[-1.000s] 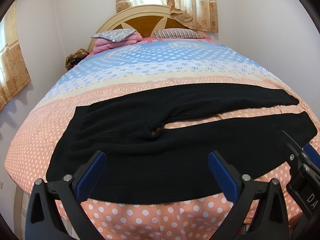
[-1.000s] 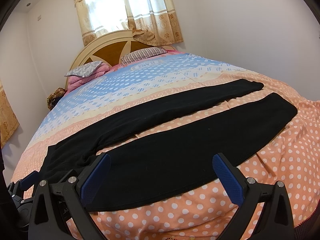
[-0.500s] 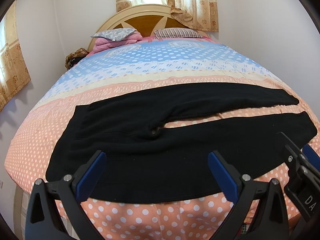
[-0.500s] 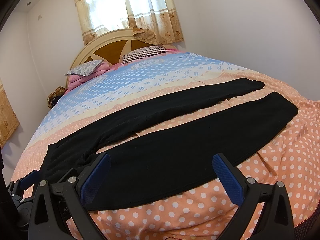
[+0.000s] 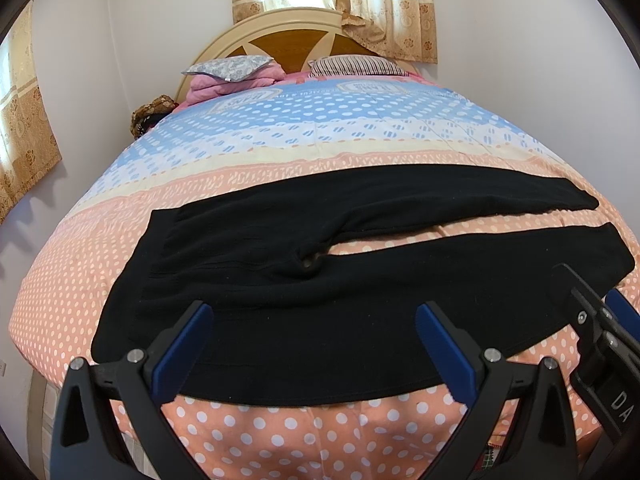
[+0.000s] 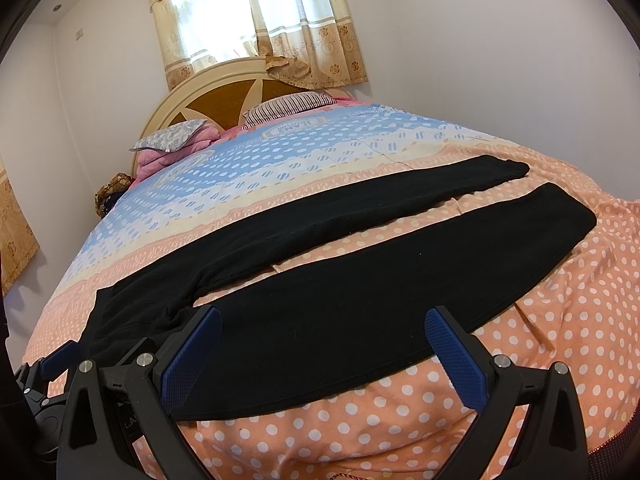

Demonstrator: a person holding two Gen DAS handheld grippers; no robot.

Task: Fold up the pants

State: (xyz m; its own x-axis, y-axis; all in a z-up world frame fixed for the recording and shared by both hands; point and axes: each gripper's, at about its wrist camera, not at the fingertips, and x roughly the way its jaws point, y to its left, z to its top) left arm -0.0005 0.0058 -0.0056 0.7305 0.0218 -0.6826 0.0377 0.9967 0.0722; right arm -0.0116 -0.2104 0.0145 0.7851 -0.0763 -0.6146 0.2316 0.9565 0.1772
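Black pants (image 5: 320,280) lie flat across the near end of the bed (image 5: 312,140), waistband at the left, both legs spread apart and running right. They also show in the right wrist view (image 6: 360,288). My left gripper (image 5: 312,320) is open and empty, hovering over the near leg close to the seat. My right gripper (image 6: 320,324) is open and empty, over the middle of the near leg. Each gripper shows at the edge of the other's view.
The bed has a polka-dot quilt, peach near me (image 6: 400,432), blue farther back. Pillows (image 5: 352,66) and a pink folded blanket (image 5: 236,84) lie against the wooden headboard (image 5: 296,40). White walls close in on both sides; curtains (image 6: 256,20) hang behind.
Almost nothing: the right gripper view has shifted slightly, the pants lie as before and both grippers stay open.
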